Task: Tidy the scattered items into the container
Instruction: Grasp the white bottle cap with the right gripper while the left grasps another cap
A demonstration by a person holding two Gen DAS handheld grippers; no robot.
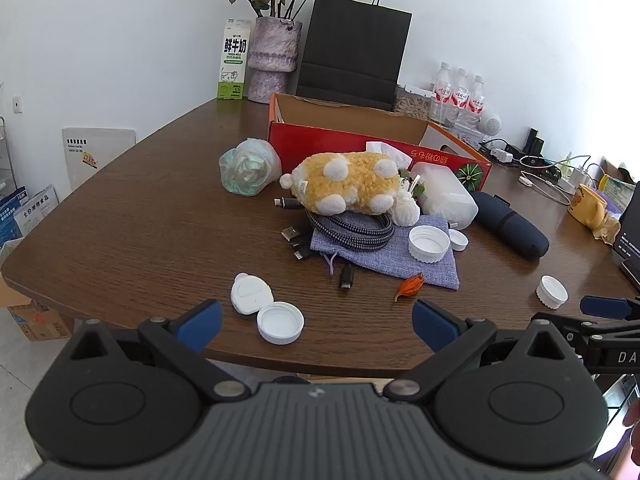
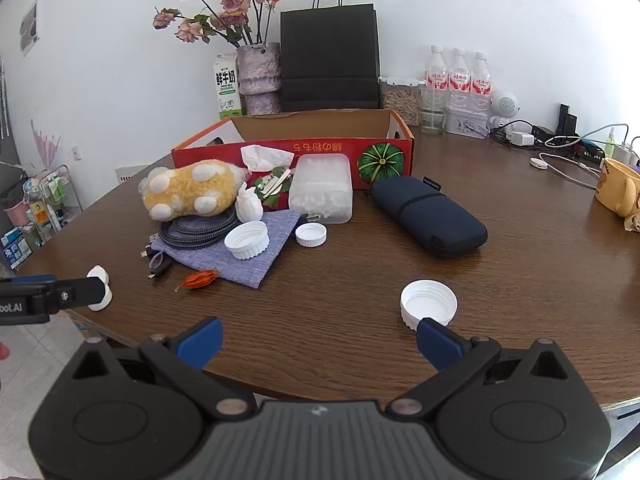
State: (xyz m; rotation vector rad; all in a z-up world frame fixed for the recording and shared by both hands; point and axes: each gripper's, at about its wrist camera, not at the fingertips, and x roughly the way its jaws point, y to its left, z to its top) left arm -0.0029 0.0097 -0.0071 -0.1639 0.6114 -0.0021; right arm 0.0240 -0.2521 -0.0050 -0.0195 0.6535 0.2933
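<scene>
My left gripper (image 1: 316, 326) and right gripper (image 2: 318, 344): both spread wide, empty, at the table (image 2: 520, 240) edge. Scattered items, listed from the red box (image 2: 320, 152): plush (image 2: 192, 192), cable (image 2: 196, 230), pouch (image 2: 248, 256), caps (image 2: 246, 240), swab case (image 2: 320, 190) just before it; navy case (image 2: 428, 216) toward its right; one cap (image 2: 428, 304) near my right finger.

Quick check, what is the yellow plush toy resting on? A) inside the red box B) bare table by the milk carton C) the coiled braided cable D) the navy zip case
C: the yellow plush toy lies on the coiled braided cable, in front of the red box, apart from the navy zip case.
</scene>
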